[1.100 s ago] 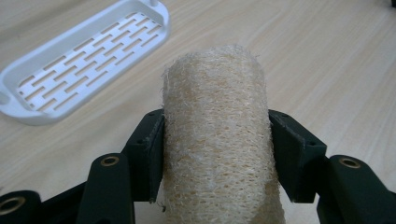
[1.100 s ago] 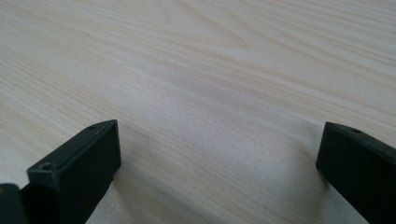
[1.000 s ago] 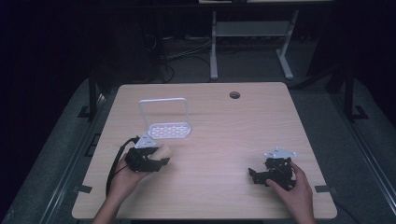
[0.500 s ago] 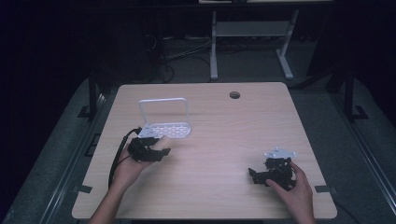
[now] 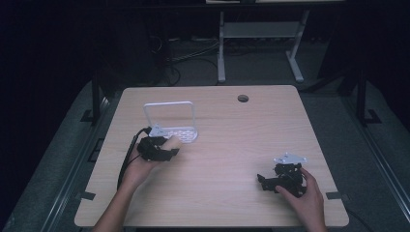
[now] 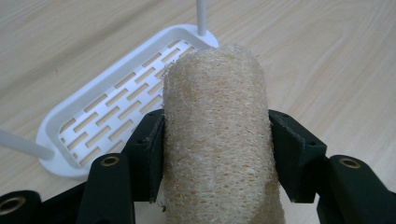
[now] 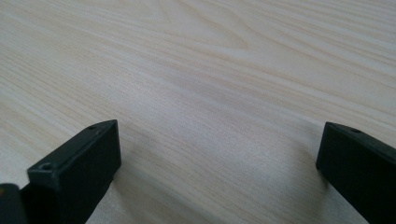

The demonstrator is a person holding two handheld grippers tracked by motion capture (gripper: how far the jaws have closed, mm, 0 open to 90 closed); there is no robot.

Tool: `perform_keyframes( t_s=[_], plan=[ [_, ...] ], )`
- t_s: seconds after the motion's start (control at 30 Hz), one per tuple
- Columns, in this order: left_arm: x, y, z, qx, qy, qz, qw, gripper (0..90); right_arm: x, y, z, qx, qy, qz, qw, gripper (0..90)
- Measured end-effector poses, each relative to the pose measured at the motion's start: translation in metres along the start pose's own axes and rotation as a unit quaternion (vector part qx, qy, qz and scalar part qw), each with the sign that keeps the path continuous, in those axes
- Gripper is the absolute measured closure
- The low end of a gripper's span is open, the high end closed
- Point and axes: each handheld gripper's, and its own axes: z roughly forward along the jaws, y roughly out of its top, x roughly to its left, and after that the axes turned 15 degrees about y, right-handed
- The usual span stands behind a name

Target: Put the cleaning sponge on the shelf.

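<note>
One loofah roll carried toward the white slotted rack.

Clamped across its middle by the left gripper (image 6: 215, 154), the loofah (image 6: 217, 135) hangs just short of the rack (image 6: 100, 119), its free end over the near rim, likely so it can be laid flat inside. Well away from the rack, the right gripper (image 7: 217, 163) rests on the table (image 7: 224, 70), jaws spread, holding nothing.

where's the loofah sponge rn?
The loofah sponge is clamped between the left gripper jaws, on the table's left side in the high view, just short of the white slotted tray and not yet in it.
</note>
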Motion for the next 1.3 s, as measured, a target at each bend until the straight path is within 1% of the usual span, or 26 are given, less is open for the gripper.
perform_keyframes(
  t_s=[0.07,0.1,0.13,0.17,0.2,0.33,0.37,0.53,0.6,0.63,0.67,0.77,0.8,0.87,0.93,1.0,1.07,1.1,1.2,1.3],
  plan=[
    [0.001,0.003,0.003,0.002,0.002,0.0,1.0,41.4,0.0,0.0,0.0,0.0,0.0,0.0,1.0,0.0],
    [0.001,0.004,0.004,-0.001,0.003,0.001,1.0,41.4,0.0,0.0,0.0,0.0,0.0,0.0,1.0,0.0],
    [0.002,0.005,0.006,-0.003,0.002,-0.003,1.0,41.4,0.0,0.0,0.0,0.0,0.0,0.0,1.0,0.0],
    [0.003,0.007,0.009,0.002,0.002,-0.002,1.0,41.4,0.0,0.0,0.0,0.0,0.0,0.0,1.0,0.0],
    [0.003,0.008,0.011,0.003,0.005,0.001,1.0,41.4,0.0,0.0,0.0,0.0,0.0,0.0,1.0,0.0],
    [0.005,0.015,0.018,0.003,0.01,0.001,0.9999,41.4,0.0,0.0,0.0,0.0,0.0,0.0,1.0,0.0],
    [0.006,0.018,0.02,0.008,0.008,0.001,0.9999,41.4,0.0,0.0,0.0,0.0,0.0,0.0,1.0,0.0],
    [0.007,0.025,0.029,0.009,0.013,0.005,0.9999,41.4,0.0,0.0,0.0,0.0,0.0,0.0,1.0,0.0],
    [0.007,0.026,0.031,0.004,0.016,0.005,0.9998,41.4,0.0,0.0,0.0,0.0,0.0,0.0,1.0,0.0],
    [0.008,0.027,0.033,0.01,0.014,0.005,0.9998,41.4,0.0,0.0,0.0,0.0,0.0,0.0,1.0,0.0],
    [0.008,0.028,0.036,0.013,0.018,0.008,0.9997,41.4,0.0,0.0,0.0,0.0,0.0,0.0,1.0,0.0],
    [0.008,0.031,0.041,0.016,0.021,0.003,0.9996,41.4,0.0,0.0,0.0,0.0,0.0,0.0,1.0,0.0],
    [0.008,0.032,0.043,0.018,0.025,0.008,0.9995,41.4,0.0,0.0,0.0,0.0,0.0,0.0,1.0,0.0],
    [0.008,0.034,0.047,0.021,0.027,0.007,0.9994,41.4,0.0,0.0,0.0,0.0,0.0,0.0,1.0,0.0],
    [0.008,0.034,0.052,0.017,0.03,0.004,0.9994,41.4,0.0,0.0,0.0,0.0,0.0,0.0,1.0,0.0],
    [0.009,0.034,0.056,0.025,0.026,0.001,0.9994,41.4,0.0,0.0,0.0,0.0,0.0,0.0,1.0,0.0],
    [0.01,0.035,0.059,0.03,0.032,0.009,0.999,41.4,0.0,0.0,0.0,0.0,0.0,0.0,1.0,0.0],
    [0.01,0.035,0.061,0.03,0.032,0.007,0.999,41.4,0.0,0.0,0.0,0.0,0.0,0.0,1.0,0.0],
    [0.009,0.034,0.064,0.034,0.034,0.011,0.9988,41.3,0.0,0.0,0.0,0.0,0.0,0.0,1.0,0.0],
    [0.009,0.034,0.068,0.039,0.035,0.01,0.9986,41.3,0.0,0.0,0.0,0.0,0.0,0.0,1.0,0.0]
  ],
)
